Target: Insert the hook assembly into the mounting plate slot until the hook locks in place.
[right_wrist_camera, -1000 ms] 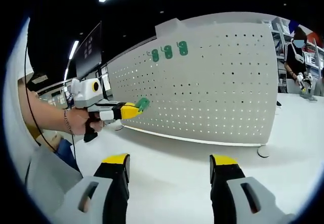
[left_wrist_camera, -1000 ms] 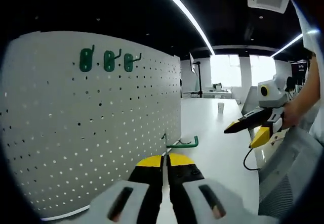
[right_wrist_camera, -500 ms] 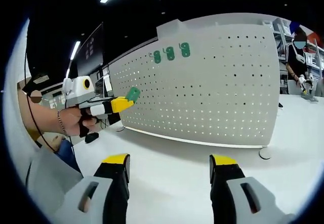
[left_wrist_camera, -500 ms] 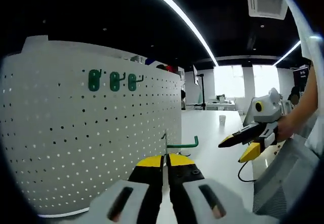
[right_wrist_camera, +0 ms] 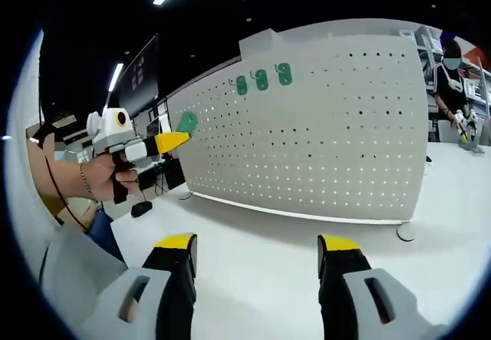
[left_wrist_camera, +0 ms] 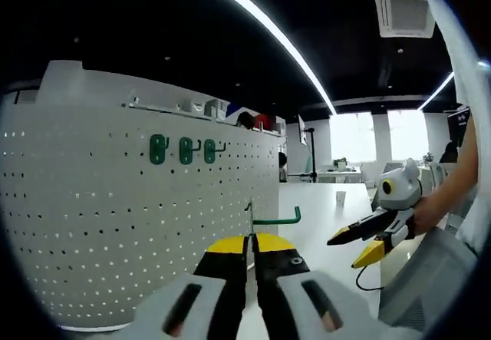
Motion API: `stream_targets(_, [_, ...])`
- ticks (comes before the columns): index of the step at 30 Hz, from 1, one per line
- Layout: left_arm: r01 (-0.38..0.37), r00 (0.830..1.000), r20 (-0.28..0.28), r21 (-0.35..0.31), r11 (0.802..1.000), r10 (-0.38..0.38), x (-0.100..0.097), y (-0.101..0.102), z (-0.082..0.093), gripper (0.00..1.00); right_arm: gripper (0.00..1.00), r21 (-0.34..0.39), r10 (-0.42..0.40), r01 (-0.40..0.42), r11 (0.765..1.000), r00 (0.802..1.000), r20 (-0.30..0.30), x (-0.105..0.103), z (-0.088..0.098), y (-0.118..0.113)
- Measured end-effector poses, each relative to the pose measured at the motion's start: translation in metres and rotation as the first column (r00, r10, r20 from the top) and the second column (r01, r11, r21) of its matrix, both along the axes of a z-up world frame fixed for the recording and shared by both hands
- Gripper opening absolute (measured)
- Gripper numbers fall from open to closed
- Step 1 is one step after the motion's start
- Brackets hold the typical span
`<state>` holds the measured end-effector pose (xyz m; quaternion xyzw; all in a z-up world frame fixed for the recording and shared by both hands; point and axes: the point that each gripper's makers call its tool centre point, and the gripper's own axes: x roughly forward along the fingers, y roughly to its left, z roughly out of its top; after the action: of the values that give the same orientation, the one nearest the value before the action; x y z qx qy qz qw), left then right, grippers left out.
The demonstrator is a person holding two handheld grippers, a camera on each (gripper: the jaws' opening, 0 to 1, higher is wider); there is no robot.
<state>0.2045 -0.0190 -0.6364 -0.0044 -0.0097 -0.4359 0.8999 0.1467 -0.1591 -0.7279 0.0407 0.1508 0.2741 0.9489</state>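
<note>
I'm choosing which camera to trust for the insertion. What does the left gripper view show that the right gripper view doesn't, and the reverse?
Left gripper view alone gives the green hook side-on, its curved arm sticking out above the shut left gripper.

Right gripper view alone gives the right gripper with open, empty jaws, a bystander at far right, and the hook's flat plate face.

Both show the white pegboard and three green hooks already mounted near its top.

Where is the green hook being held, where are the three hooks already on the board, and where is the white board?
Green hook (left_wrist_camera: pixel 276 219), left gripper view, its long bar.
Three hung hooks (right_wrist_camera: pixel 262 79), right gripper view, middle hook's plate.
White pegboard (right_wrist_camera: pixel 345 133), right gripper view, bare holed face.
</note>
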Motion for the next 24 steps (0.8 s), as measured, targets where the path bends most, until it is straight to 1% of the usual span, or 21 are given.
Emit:
stream_targets(2, [0.001,1.000,0.004,-0.016,1.000,-0.001,-0.001,0.001,0.004,0.02,0.61,-0.001,0.003,-0.003,1.000,1.000,0.000,0.000,-0.001,0.001])
stream_targets(10, [-0.004,1.000,0.001,-0.008,1.000,0.004,0.000,0.000,0.000,0.02,0.61,0.002,0.009,-0.009,1.000,1.000,0.002,0.000,0.002,0.004])
stream_targets(11, [-0.005,1.000,0.002,-0.006,1.000,0.005,0.000,0.000,0.000,0.02,0.61,0.009,0.011,-0.011,1.000,1.000,0.009,0.000,0.004,0.004])
stream_targets(12, [-0.006,1.000,0.001,-0.005,1.000,0.006,0.001,0.001,-0.001,0.02,0.60,0.030,0.014,-0.015,0.999,0.999,0.034,0.001,0.011,0.006])
stream_targets(13, [-0.006,1.000,0.000,-0.006,1.000,0.006,0.001,0.001,-0.001,0.02,0.59,0.035,0.016,-0.019,0.999,0.997,0.081,0.001,0.021,0.007])
stream_targets(14, [-0.007,1.000,0.000,-0.006,1.000,0.007,0.001,0.001,-0.001,0.02,0.58,0.040,0.018,-0.022,0.999,0.996,0.091,0.000,0.025,0.007])
stream_targets(16, [-0.008,1.000,-0.001,-0.004,1.000,0.008,0.001,0.000,-0.001,0.02,0.58,0.081,0.026,-0.038,0.996,0.990,0.141,0.000,0.039,0.011])
stream_targets(19, [-0.006,1.000,-0.003,-0.006,1.000,0.006,0.001,-0.001,-0.002,0.02,0.58,0.110,0.026,-0.045,0.993,0.985,0.168,0.000,0.049,0.013])
stream_targets(22, [-0.009,1.000,-0.002,-0.009,1.000,0.009,0.000,0.000,-0.001,0.02,0.57,0.151,0.028,-0.062,0.987,0.975,0.222,-0.003,0.063,0.016])
stream_targets(24, [-0.012,1.000,-0.003,-0.004,1.000,0.012,0.001,0.000,-0.002,0.02,0.57,0.159,0.032,-0.069,0.985,0.974,0.224,-0.003,0.064,0.017])
